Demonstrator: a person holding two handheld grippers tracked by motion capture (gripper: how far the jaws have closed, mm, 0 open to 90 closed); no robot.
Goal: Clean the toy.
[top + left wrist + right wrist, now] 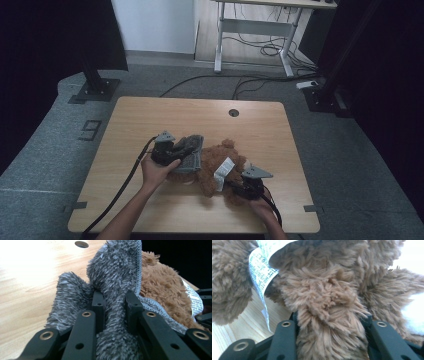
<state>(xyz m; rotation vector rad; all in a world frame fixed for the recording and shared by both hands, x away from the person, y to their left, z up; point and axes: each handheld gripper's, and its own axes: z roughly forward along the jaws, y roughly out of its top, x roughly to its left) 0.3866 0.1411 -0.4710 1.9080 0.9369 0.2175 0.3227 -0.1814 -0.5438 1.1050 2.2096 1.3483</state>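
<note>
A brown plush teddy bear (220, 167) lies near the middle of a light wooden bench (150, 115), its long axis running from the far side toward the near right edge, its head end pointing away from the person. A fuzzy grey cloth with a stitched hem (190, 152) sits bunched against the bear's left flank, touching it. The left gripper (167, 150), held in the person's left hand (156, 172), has its fingers (98, 303) clamped on a fold of that cloth — in the left gripper view the grey pile stands up between the two black fingers and spills over them. The right gripper (245, 184), held low at the bear's near end, has a tuft of brown fur between its fingers (284, 332); the fur fills the gap, and the fingers have just been easing apart, so whether they press on it is hard to tell. A white printed care label (223, 172) hangs from the bear just beside the right gripper; its print is too small to read.

The bear's face and limbs are hard to make out from above — the cloth and both grippers cover parts of it. The bench has a round cable hole (233, 112) near its far edge. It stands on grey carpet (50, 150), with black cables (210, 80) trailing across the floor toward a white-framed desk (255, 30) at the back; dark curtains (45, 50) close in on both sides.
</note>
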